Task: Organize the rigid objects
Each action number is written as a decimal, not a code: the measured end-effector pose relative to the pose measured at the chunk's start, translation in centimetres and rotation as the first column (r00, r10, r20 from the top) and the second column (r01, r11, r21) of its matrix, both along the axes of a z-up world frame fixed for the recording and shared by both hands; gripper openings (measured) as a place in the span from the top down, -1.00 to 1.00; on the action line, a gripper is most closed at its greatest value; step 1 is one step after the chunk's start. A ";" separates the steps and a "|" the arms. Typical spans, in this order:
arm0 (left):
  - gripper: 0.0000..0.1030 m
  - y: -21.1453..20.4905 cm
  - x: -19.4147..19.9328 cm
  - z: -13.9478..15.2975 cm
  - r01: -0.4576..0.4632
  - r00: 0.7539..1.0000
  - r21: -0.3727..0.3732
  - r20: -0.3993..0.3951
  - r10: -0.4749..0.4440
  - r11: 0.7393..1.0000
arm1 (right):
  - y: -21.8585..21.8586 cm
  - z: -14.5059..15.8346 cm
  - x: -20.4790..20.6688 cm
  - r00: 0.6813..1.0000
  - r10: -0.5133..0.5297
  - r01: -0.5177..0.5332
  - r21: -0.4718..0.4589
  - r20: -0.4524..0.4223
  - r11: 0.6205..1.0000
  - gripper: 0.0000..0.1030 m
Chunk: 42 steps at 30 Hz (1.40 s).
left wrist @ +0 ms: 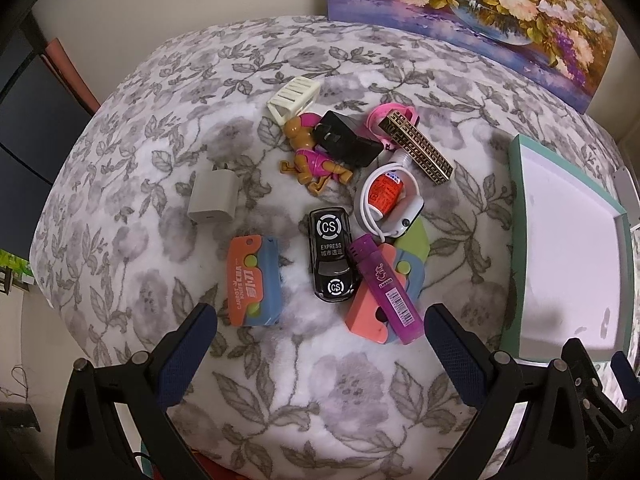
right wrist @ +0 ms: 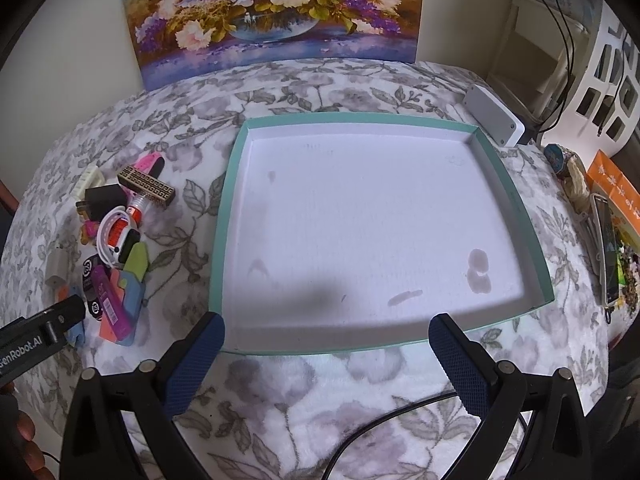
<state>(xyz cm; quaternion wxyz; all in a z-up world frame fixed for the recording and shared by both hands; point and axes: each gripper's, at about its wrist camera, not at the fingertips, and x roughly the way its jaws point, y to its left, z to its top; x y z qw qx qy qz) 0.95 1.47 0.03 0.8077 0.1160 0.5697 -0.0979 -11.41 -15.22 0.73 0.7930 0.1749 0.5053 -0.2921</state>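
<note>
A pile of small items lies on the floral blanket: a black toy car (left wrist: 330,255), a purple lighter (left wrist: 386,283), an orange-blue carrot knife (left wrist: 251,280), a white charger (left wrist: 213,197), a pink-brown toy figure (left wrist: 314,160), a black plug (left wrist: 346,139), a gold-black bar (left wrist: 418,147), a cream clip (left wrist: 295,98). My left gripper (left wrist: 320,316) hovers open just short of the car, nothing between its fingers. My right gripper (right wrist: 326,326) stands open over the near rim of the empty teal tray (right wrist: 230,216). The pile (right wrist: 112,248) shows left of the tray.
A flower painting (right wrist: 276,12) leans against the wall behind. A white box (right wrist: 494,120), a phone (right wrist: 608,252) and orange packaging (right wrist: 616,192) sit right of the tray. A black cable (right wrist: 384,424) crosses the blanket beneath my right gripper. The left gripper's body (right wrist: 36,340) enters at left.
</note>
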 end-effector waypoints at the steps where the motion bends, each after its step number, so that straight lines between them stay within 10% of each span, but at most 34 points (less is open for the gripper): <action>1: -1.00 0.0 0.0 0.0 -0.001 1.000 -0.003 0.000 0.001 1.000 | 0.0 0.0 0.0 1.000 0.002 -0.002 -0.001 -0.002 1.000 -1.00; 21: -1.00 1.7 1.0 0.3 -0.046 0.999 -0.058 -0.005 0.046 0.997 | 0.8 -0.1 0.6 0.999 0.032 -0.032 -0.021 -0.013 0.999 -1.00; 32: -0.99 8.3 4.1 -1.3 -0.255 0.967 -0.139 -0.062 0.248 0.957 | 5.4 1.0 5.8 0.971 0.188 -0.203 0.095 0.145 0.975 -1.00; 42: -0.64 10.2 5.4 -3.7 -0.309 0.947 -0.158 -0.139 0.289 0.938 | 8.3 -1.8 9.9 0.956 0.274 -0.289 0.172 0.107 0.942 -0.99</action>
